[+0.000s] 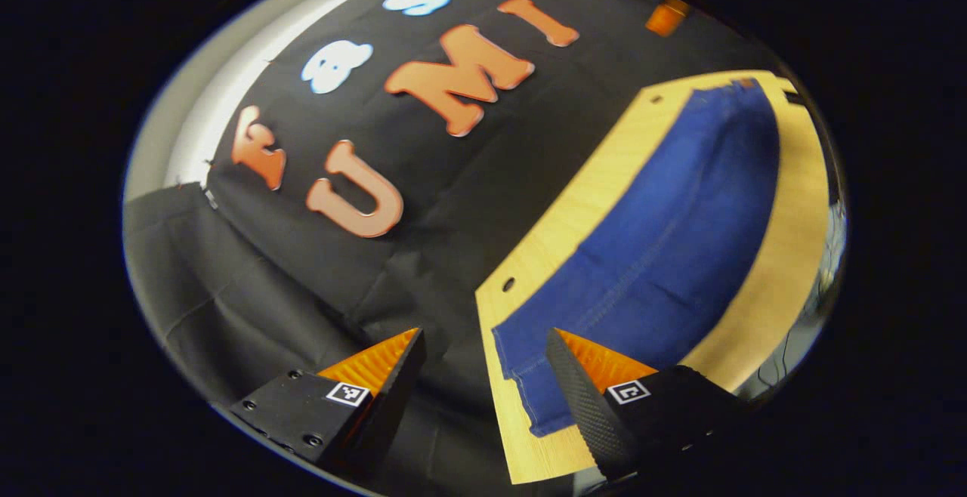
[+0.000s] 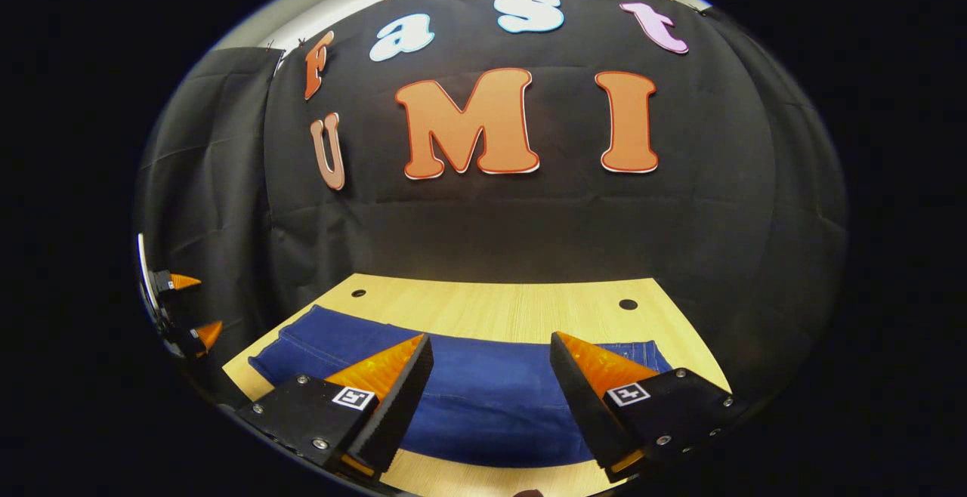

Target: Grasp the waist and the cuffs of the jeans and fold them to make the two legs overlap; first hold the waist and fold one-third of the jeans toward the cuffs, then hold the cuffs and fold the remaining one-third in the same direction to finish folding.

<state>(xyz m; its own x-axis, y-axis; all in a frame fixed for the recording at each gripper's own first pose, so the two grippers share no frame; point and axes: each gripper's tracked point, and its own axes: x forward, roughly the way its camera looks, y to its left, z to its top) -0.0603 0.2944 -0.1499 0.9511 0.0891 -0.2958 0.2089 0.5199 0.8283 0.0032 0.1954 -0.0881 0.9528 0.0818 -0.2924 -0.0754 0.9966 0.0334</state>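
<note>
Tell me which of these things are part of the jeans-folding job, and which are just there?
Part of the job:
- jeans, lying flat, not yet gripped
- left hand-held gripper, open, above one end of the jeans
- right hand-held gripper, open, above the jeans

Just there:
- wooden table under the jeans
- black cloth wall

Jeans (image 2: pixel 483 399) showing matt blue denim cloth, stitched seams; desk (image 2: pixel 491 308) showing pale matt wood grain; left hand-held gripper (image 1: pixel 483 376) fingers (image 1: pixel 585 399) looking black, knurled, orange ribbed plastic.
</note>
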